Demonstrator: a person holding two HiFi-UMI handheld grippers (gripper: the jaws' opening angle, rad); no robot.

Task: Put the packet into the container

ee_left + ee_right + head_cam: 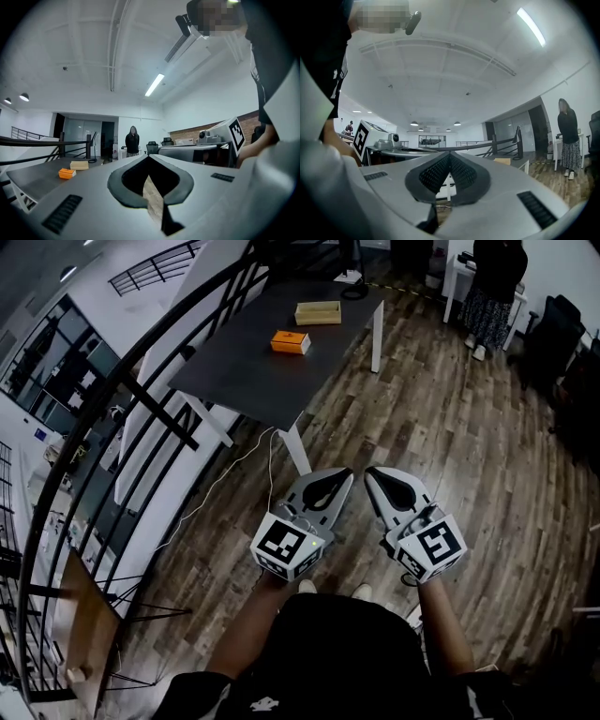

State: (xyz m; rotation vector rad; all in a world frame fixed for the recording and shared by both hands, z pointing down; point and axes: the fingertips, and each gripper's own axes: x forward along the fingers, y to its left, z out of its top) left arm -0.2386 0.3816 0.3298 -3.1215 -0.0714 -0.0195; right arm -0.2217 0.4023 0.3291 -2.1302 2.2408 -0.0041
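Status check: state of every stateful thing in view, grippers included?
left gripper: shut, empty.
right gripper: shut, empty.
tan rectangular container: on the dark grey table, no packet in it.
small orange packet: lying on the table, apart from the container, ungripped.

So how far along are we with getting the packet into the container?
Nothing looks done yet: the orange packet lies on the table, apart from the container. In hand: nothing, the left gripper and right gripper are shut, empty, short of the table. Left: reaching, gripping the packet, putting it in.
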